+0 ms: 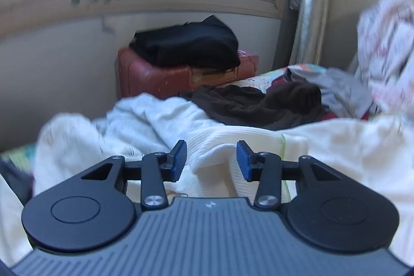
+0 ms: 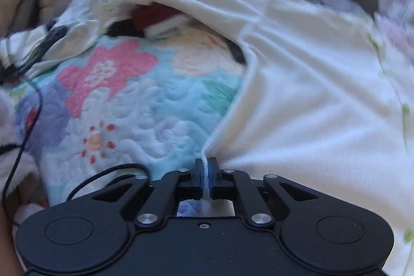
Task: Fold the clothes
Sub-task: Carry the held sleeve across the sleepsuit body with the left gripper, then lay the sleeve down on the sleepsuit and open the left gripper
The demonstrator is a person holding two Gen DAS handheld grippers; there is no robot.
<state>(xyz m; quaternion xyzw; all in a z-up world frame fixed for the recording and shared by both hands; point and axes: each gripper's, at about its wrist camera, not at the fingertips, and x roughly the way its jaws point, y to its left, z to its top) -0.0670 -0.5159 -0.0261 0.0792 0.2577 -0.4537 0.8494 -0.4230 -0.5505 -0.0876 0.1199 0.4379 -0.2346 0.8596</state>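
A white ribbed garment [image 2: 310, 84] lies spread over a flowered quilt [image 2: 134, 100] on the bed. My right gripper [image 2: 206, 172] is shut on the garment's ribbed edge, and the cloth pulls taut away from it. In the left wrist view the same white garment [image 1: 248, 144] lies bunched just beyond my left gripper [image 1: 211, 159]. The left gripper is open and empty, its blue pads [image 1: 180, 159] apart, hovering over a fold of the cloth.
A dark brown garment [image 1: 258, 105] and a grey one [image 1: 344, 87] lie further back on the bed. A red suitcase [image 1: 155, 76] with black clothes [image 1: 189, 43] on top stands under the window. A black cable [image 2: 28, 120] runs over the quilt at the left.
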